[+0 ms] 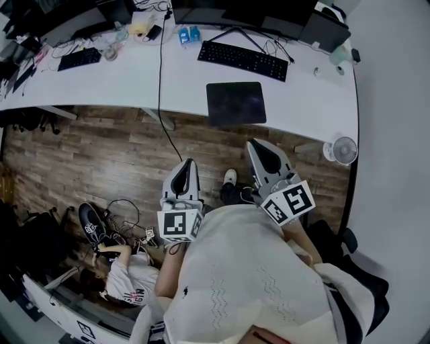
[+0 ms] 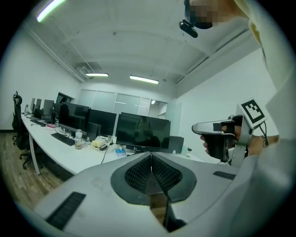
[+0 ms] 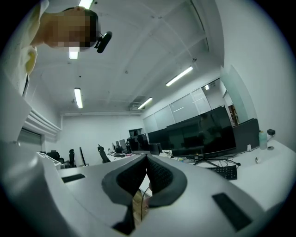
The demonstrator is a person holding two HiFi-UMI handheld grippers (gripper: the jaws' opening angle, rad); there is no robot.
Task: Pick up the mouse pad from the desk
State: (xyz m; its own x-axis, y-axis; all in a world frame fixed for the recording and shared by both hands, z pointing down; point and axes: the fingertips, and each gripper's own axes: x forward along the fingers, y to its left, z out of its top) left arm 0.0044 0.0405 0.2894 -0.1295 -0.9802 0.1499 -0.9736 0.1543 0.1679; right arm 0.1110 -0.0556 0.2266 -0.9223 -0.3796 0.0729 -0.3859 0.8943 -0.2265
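The long white counter [image 1: 134, 94] curves across the top of the head view, above a wooden floor [image 1: 101, 154]. Dark monitors [image 1: 242, 10] stand along its back, with a black keyboard [image 1: 243, 60] in front of them. Just in front of the keyboard, near the counter's front edge, the dark mouse pad [image 1: 236, 103] lies flat and untouched.

Both grippers hang over the floor, short of the counter and pointing toward it. The right gripper [image 1: 254, 144] is the nearer to the pad; its jaws are pressed together with nothing between them. The left gripper [image 1: 189, 162] sits further left, its jaws likewise closed and empty.

As I judge it, none of the pickup is done. Reaching the pad, opening 1 pair of jaws, gripping an edge and lifting all remain.
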